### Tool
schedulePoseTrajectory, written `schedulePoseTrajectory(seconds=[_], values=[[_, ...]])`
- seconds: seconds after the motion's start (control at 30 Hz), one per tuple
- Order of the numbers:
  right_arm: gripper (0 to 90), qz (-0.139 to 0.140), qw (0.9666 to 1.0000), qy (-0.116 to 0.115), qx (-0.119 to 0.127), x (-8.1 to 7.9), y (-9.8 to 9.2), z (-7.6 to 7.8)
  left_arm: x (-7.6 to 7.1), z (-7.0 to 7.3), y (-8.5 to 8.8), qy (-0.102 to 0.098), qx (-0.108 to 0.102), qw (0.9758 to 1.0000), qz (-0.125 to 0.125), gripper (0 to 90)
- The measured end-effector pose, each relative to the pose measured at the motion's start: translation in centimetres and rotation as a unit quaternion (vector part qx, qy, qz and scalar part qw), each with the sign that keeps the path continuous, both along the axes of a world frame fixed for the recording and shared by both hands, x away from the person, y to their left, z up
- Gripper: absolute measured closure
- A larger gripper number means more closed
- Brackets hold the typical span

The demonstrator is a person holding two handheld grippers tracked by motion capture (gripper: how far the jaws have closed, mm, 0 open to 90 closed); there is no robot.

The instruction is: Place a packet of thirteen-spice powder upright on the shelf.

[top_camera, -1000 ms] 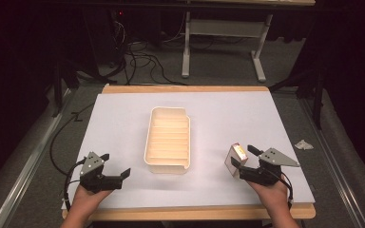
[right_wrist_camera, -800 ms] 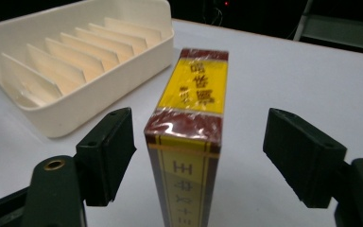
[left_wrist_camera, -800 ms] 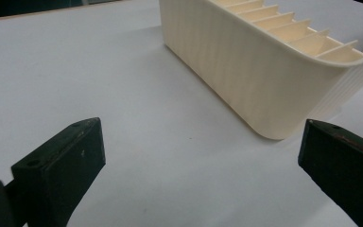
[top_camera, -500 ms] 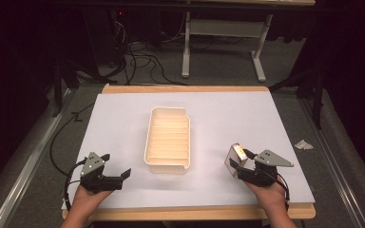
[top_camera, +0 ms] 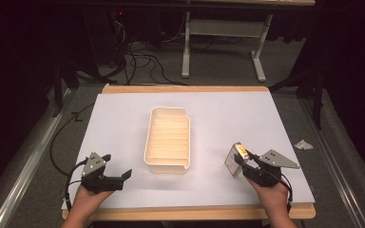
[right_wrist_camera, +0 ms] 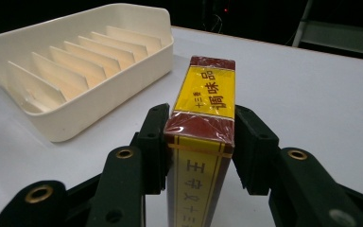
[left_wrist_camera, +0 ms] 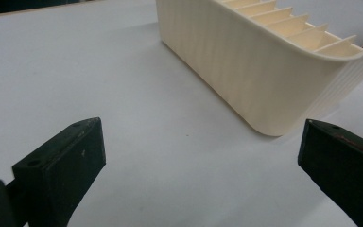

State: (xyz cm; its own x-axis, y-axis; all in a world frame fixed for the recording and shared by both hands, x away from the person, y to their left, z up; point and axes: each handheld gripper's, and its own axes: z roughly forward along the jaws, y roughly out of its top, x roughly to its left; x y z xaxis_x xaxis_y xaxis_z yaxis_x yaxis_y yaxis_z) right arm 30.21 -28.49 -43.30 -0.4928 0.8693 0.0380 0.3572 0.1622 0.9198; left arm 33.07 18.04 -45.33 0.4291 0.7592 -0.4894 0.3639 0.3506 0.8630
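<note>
Barely anything shifted over the last second: the right claw (top_camera: 240, 164) eased a touch back and down toward the person with its box, while the left claw (top_camera: 121, 176) stayed parked.

Left to right, then. The left claw sat low at the near left of the desk (top_camera: 123, 123), jaws spread wide with nothing between them, aimed at the near corner of the cream slotted tray (top_camera: 168, 138), near it but not touching. That tray lay mid-desk, its row of dividers empty. Over on the right, the right claw was clamped on a red-and-yellow box (right_wrist_camera: 203, 123), standing it upright at the near right, well apart from the tray. By my read this was the carry step, pick done, drop-off pending. The next move likely called for swinging the box left over the tray, lining its narrow edge with one slot, then lowering before letting go.
</note>
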Motion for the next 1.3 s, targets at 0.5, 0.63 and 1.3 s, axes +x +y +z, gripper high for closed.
schedulePoseTrajectory(seconds=[0.5,0.63,1.3], values=[[67.8,0.006,0.9999,0.004,-0.011,0.1,-0.2,0.2,0.0,-0.1,-0.1,0.002,-0.002,1.0000,-0.002,2.6],[67.9,0.012,0.9998,0.006,-0.015,0.2,-0.2,0.3,-0.1,-0.1,-0.1,0.000,0.001,1.0000,-0.004,2.6],[68.1,0.018,0.9995,-0.017,-0.018,0.1,-0.7,1.6,-0.2,0.0,-0.5,-0.010,-0.006,0.9999,0.006,2.8]])
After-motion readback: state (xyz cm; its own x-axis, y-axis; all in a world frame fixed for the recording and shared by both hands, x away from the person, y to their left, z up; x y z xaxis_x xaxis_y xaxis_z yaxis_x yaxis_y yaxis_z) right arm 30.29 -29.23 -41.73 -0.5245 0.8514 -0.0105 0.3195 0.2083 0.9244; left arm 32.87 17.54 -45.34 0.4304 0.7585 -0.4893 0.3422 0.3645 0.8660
